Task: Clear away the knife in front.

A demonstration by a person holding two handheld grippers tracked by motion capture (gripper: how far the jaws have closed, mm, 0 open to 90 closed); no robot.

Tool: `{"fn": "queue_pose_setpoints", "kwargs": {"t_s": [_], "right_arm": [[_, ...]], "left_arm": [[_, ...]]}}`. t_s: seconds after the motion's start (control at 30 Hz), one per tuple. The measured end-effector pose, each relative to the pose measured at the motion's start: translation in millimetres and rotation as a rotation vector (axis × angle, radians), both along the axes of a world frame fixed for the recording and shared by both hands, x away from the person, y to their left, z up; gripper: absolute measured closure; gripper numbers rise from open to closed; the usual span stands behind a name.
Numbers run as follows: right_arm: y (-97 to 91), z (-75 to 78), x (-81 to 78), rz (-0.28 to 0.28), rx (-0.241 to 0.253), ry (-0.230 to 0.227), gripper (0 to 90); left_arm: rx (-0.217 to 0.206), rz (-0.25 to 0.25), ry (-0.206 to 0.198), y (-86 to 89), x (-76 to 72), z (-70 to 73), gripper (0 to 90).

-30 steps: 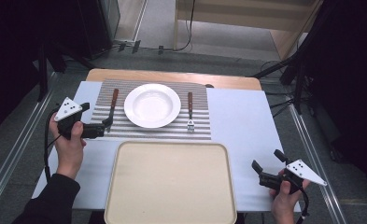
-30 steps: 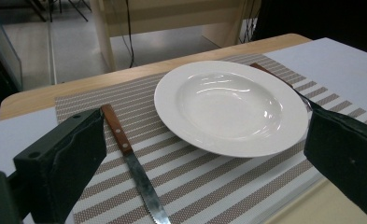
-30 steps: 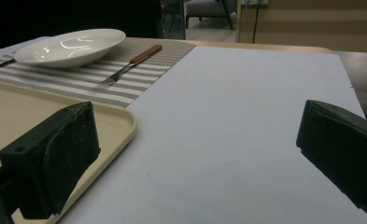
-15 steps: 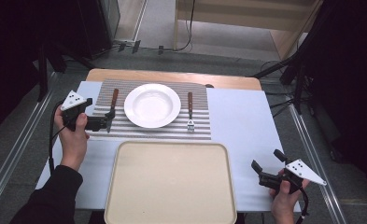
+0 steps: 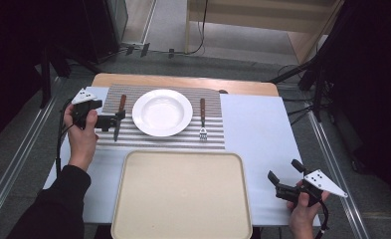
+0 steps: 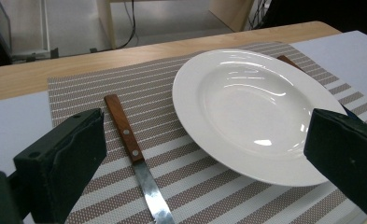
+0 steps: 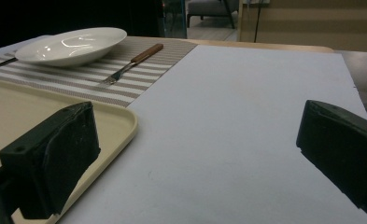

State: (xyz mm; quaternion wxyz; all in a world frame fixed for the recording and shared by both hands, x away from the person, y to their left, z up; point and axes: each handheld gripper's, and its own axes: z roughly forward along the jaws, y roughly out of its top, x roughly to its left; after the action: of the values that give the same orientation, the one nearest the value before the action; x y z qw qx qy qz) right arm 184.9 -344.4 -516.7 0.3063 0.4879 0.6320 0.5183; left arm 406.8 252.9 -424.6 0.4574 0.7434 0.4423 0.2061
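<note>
white plate [image 5: 162,112]: 1, upper centre
knife [image 5: 119,117]: 1
fork [image 5: 202,118]: 1
tray [image 5: 133,209]: 1
left gripper [image 5: 118,119]: wide open, empty, at knife
right gripper [image 5: 282,175]: wide open, empty

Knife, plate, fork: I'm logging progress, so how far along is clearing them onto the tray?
Nothing looks done yet: the tray holds nothing. In hand: the left tongs, open, sit at the knife beside the plate. Left: knife, plate and fork all lie on the striped mat; the right tongs wait open near the tray's corner.
</note>
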Motion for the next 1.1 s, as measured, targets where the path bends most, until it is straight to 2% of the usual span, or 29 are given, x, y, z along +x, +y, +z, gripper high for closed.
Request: {"fn": "queue_pose_setpoints", "kwargs": {"t_s": [0.07,0.1,0.27,0.43,0.53,0.57,0.6,0.7,0.77,0.8,0.83,0.87,0.9,0.93,0.97,1.0,1.03,1.07,1.1], "right_arm": [[0.0,-0.1,0.4,0.000,0.000,0.002,0.0],[0.2,-0.1,0.5,0.000,0.001,0.005,0.0],[0.4,-0.1,0.9,0.001,0.002,0.009,0.0],[0.5,-0.1,1.2,0.001,0.003,0.011,0.0],[0.4,-0.2,1.3,0.000,0.002,0.011,0.0],[0.3,-0.3,1.4,0.000,0.004,0.010,0.0],[0.3,-0.3,1.4,0.000,0.004,0.010,0.0],[0.3,-0.3,1.4,0.001,0.004,0.010,0.0],[0.5,-0.4,1.7,0.004,-0.001,0.010,0.0],[0.5,-0.4,1.7,0.004,-0.001,0.010,0.0],[0.6,-0.5,1.9,0.006,-0.001,0.010,0.0],[0.6,-0.5,1.9,0.006,-0.001,0.010,0.0],[0.5,-0.5,1.9,0.006,0.000,0.010,0.0],[0.5,-0.5,1.9,0.006,0.000,0.010,0.0],[0.5,-0.6,2.1,0.006,0.000,0.010,0.0],[0.5,-0.6,2.1,0.006,0.000,0.010,0.0],[0.6,-0.6,2.1,0.005,0.001,0.010,0.0],[0.7,-0.6,2.1,0.005,0.000,0.011,0.0],[0.9,-0.6,2.1,0.005,0.000,0.012,0.0]], "left_arm": [[0.019,0.022,0.011,-1.2,5.6,0.2,0.0],[0.021,0.018,0.033,-1.3,10.4,0.4,0.0],[0.038,0.021,0.072,-1.4,21.3,1.4,0.0],[0.026,0.031,0.127,-0.9,35.3,0.0,0.0],[0.036,0.059,0.158,-3.1,42.5,-0.8,7.2],[0.058,0.074,0.192,-5.1,47.5,-2.0,9.8],[0.058,0.074,0.192,-5.1,47.5,-2.0,13.1],[0.098,0.112,0.228,-9.0,54.9,-4.2,14.3],[0.121,0.146,0.249,-11.4,59.4,-5.1,22.0],[0.128,0.156,0.259,-12.4,61.6,-5.7,22.0],[0.143,0.169,0.270,-14.0,64.4,-6.6,27.4],[0.149,0.176,0.275,-14.9,65.7,-7.1,27.4],[0.157,0.177,0.281,-15.8,67.4,-8.0,32.7],[0.165,0.176,0.291,-16.5,69.2,-8.9,32.7],[0.170,0.174,0.309,-17.9,72.6,-11.1,37.3],[0.170,0.174,0.309,-17.9,72.6,-11.1,39.3],[0.179,0.175,0.322,-18.6,74.0,-12.2,41.5],[0.171,0.185,0.333,-19.9,75.2,-13.9,43.2],[0.189,0.183,0.356,-20.9,78.5,-17.1,44.7]]}}
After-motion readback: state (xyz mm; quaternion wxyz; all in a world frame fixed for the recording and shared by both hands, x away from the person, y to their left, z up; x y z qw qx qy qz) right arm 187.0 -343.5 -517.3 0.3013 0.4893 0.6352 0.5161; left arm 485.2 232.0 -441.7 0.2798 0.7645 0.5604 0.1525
